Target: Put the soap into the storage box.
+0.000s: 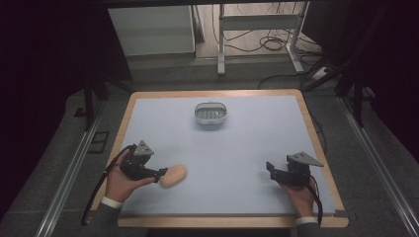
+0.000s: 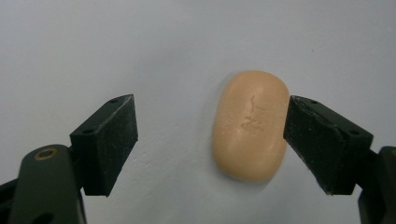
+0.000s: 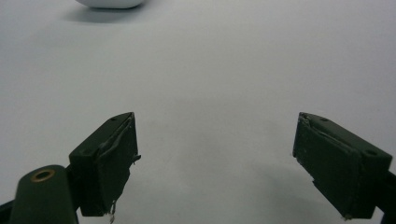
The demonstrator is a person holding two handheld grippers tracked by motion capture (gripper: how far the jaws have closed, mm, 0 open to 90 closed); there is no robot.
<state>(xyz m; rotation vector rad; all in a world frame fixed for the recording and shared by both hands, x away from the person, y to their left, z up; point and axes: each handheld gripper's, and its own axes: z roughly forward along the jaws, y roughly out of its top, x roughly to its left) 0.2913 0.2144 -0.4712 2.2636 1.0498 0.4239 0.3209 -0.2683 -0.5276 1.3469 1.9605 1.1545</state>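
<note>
Left tool [image 2: 210,140] sits released at the near left of the worktop [image 1: 247,148], its jaws spread around a peach soap bar [image 2: 250,126] lying flat. Right tool [image 3: 215,163] rests released near right. Far centre stands a white soap dish [image 1: 210,114].

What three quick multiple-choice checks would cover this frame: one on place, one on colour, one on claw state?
1. Where is the soap dish?
A. at the table's far middle
B. beside the right claw
C. under the soap

2. What colour is the soap bar?
A. white
B. peach
C. green

3. How is the left claw?
A. shut on the soap
B. open, soap between its jaws
C. open, away from the soap

Answers: 1 A, the high view shows it near the far edge. 2 B, peach in the left gripper view. 3 B, jaws wide apart, soap nearer one.
</note>
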